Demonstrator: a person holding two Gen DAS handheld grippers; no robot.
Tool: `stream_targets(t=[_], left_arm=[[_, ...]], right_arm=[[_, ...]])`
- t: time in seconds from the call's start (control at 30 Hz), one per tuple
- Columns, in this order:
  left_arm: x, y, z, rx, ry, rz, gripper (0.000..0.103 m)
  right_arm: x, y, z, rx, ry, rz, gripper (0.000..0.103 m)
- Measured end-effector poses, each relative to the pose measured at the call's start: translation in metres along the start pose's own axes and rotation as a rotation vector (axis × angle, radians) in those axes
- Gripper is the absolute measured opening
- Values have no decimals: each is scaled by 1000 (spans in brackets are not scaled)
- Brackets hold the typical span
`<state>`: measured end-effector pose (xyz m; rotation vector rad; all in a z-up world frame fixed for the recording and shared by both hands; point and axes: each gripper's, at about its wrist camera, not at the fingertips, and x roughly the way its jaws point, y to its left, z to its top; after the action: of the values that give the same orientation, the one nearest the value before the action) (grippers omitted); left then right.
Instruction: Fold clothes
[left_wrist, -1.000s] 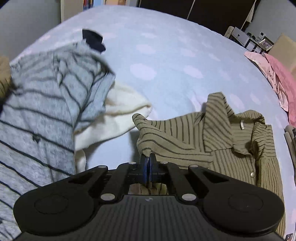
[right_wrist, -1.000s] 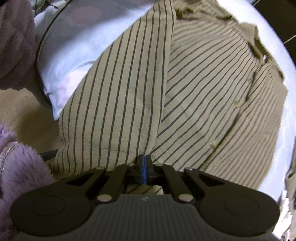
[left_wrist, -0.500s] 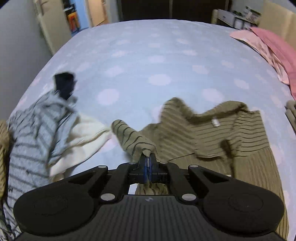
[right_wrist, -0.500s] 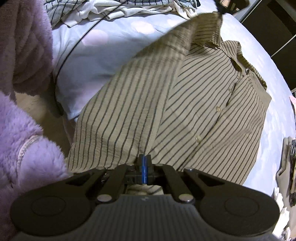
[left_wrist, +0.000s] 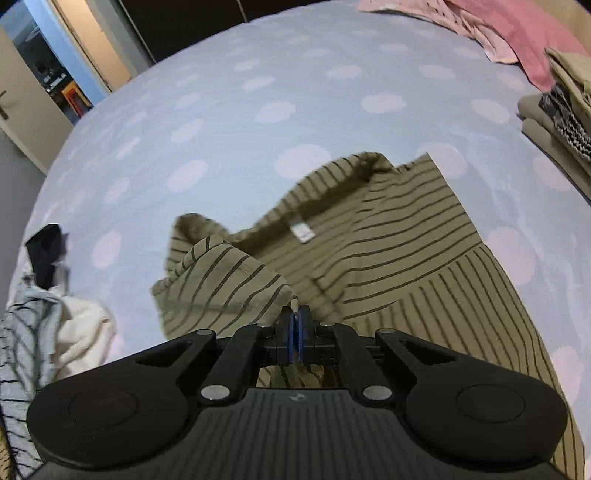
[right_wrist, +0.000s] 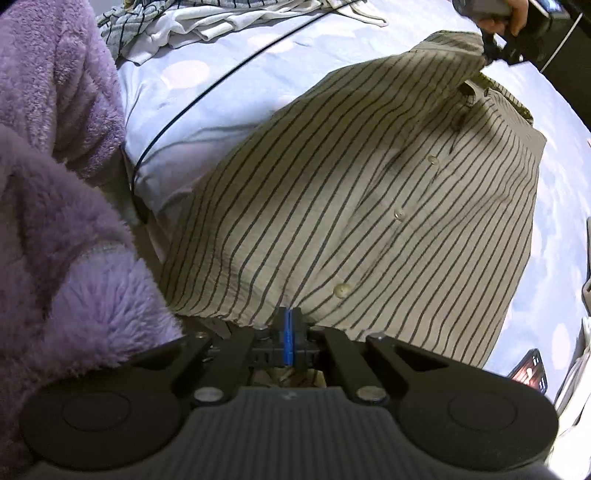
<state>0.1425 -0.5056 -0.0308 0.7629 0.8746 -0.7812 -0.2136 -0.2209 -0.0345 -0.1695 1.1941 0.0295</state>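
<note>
Shirt (left_wrist: 406, 236) label faces left view; buttons (right_wrist: 399, 214) face right view.

Left tongs (left_wrist: 295, 317) clamped on olive striped shirt (left_wrist: 399, 240), dotted blue bedsheet (left_wrist: 258, 110), folded stack (left_wrist: 561, 122) far right

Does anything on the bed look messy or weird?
Yes. A heap of unfolded clothes lies crumpled at the bed's left edge, unlike the folded stack on the right. The striped shirt is only mid-fold, one side lifted.
</note>
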Motion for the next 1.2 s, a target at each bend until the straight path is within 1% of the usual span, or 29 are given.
stream_targets(t=[0.07,0.13,0.27,0.3,0.37,0.4,0.47,0.5,0.53,0.6,0.67,0.77,0.83,0.97,1.1,1.2], left_arm=[[11,-9,1,3,13,-12,1],[24,-15,1,11,30,-7,1],[37,-19,-3,-16,31,-43,2],[37,-19,-5,-27,26,-42,3],[33,-15,-7,-35,16,-43,14],[27,-13,-9,-38,6,-46,17],[15,-6,-13,-45,-18,-47,30],[8,-3,-15,-49,-32,-46,34],[-1,1,-21,-51,-47,-55,42],[-19,8,-32,-54,-78,-75,43],[-35,15,-48,-36,-97,-95,45],[-60,21,-78,-9,-96,-133,45],[-75,24,-100,20,-87,-164,45],[-102,22,-148,77,-64,-233,45],[-121,14,-194,96,-40,-305,45],[-127,4,-223,131,-40,-325,45]], right_arm=[[0,-3,-2,13,1,-3,0],[1,-5,-4,21,3,-1,0],[3,-11,-7,39,14,10,0],[4,-11,-7,41,16,10,0],[3,-13,-7,45,19,8,0],[2,-13,-8,45,18,8,0],[1,-11,-7,44,14,6,0],[1,-11,-7,43,12,6,0],[0,-11,-7,43,9,6,0],[-2,-9,-7,40,4,4,0],[-6,-7,-7,36,-7,-4,0],[-12,-2,-6,27,-33,-35,0],[-19,2,-5,14,-58,-57,0],[-37,16,-3,-51,-111,-121,0],[-45,24,-5,-92,-110,-172,0],[-48,31,-6,-116,-90,-190,0]])
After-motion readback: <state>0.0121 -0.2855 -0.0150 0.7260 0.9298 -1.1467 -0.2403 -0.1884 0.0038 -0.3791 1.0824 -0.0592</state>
